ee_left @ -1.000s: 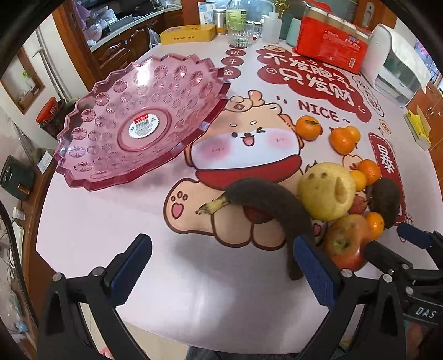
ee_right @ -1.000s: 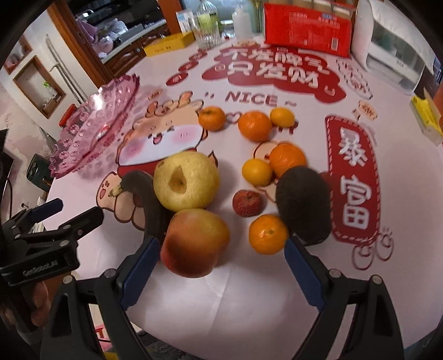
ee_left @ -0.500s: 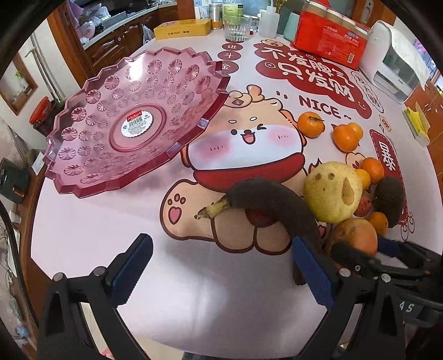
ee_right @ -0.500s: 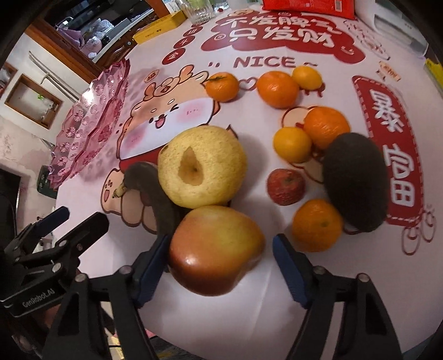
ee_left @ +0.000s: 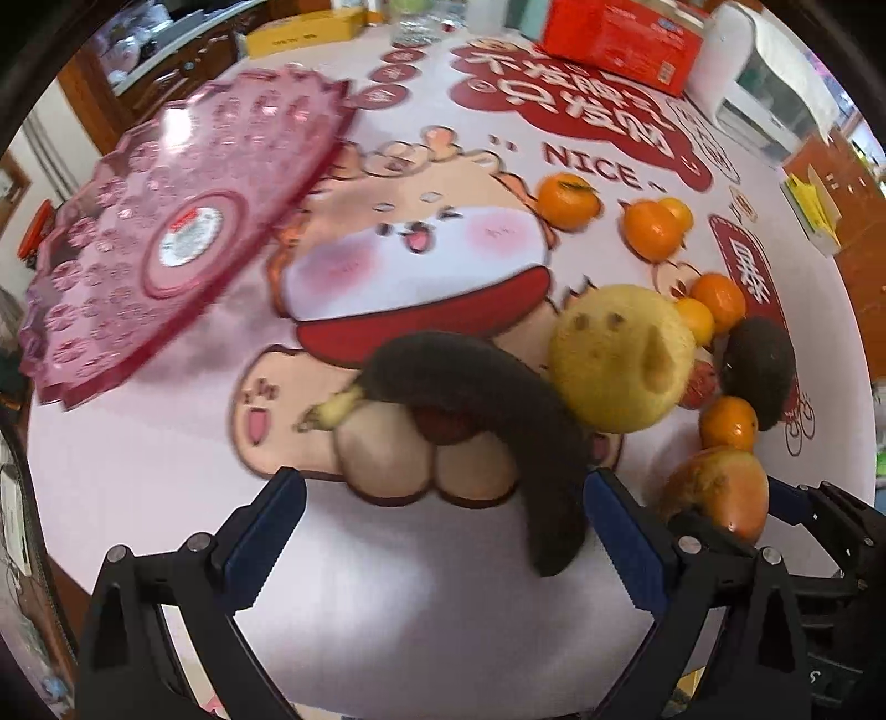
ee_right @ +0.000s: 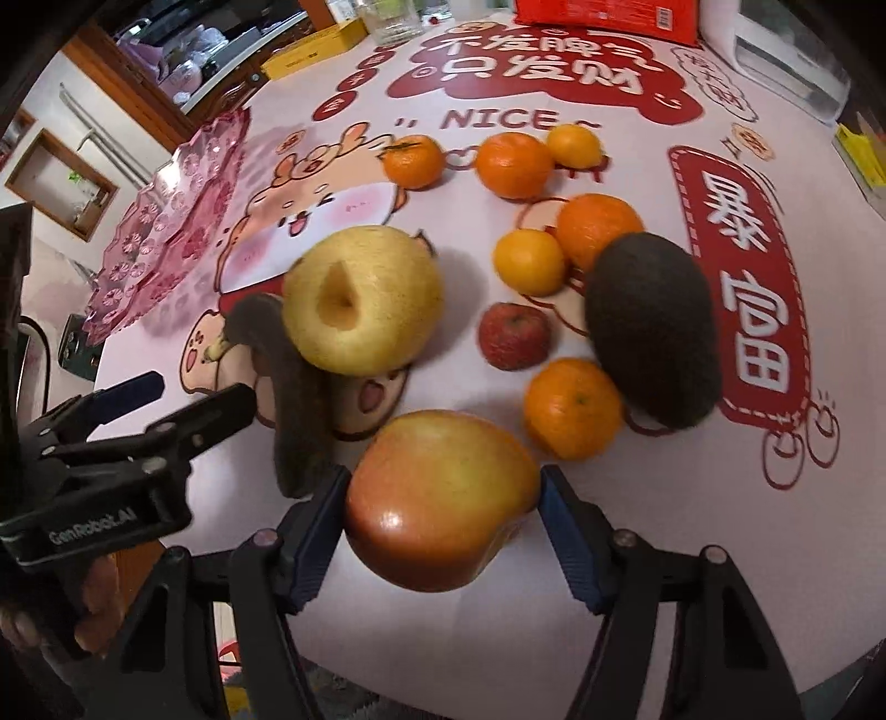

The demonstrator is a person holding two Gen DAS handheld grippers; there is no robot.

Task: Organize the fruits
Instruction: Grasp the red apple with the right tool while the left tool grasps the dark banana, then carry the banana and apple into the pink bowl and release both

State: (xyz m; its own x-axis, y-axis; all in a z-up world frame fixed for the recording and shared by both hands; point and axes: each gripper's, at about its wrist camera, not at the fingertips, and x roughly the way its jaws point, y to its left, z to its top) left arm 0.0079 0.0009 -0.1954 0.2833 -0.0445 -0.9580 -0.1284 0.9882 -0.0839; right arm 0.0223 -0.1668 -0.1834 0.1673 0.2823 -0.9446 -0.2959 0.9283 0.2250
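"nice" on tablecloth [ee_right: 637,554]; left gripper [ee_right: 199,396] "genrobot.ai"

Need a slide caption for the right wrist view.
Right gripper, fingers having just closed on the red-yellow apple, with round yellow pear, oranges and dark avocado beyond.

It was a home dining area: a round table [ee_right: 720,526] under a festive cartoon tablecloth [ee_left: 421,238], wooden cabinets [ee_left: 183,61] behind (dishes stacked on the counter), and a drinking glass [ee_right: 387,22].

fruits [ee_right: 531,260] crowded, bare tablecloth [ee_left: 138,471] — left
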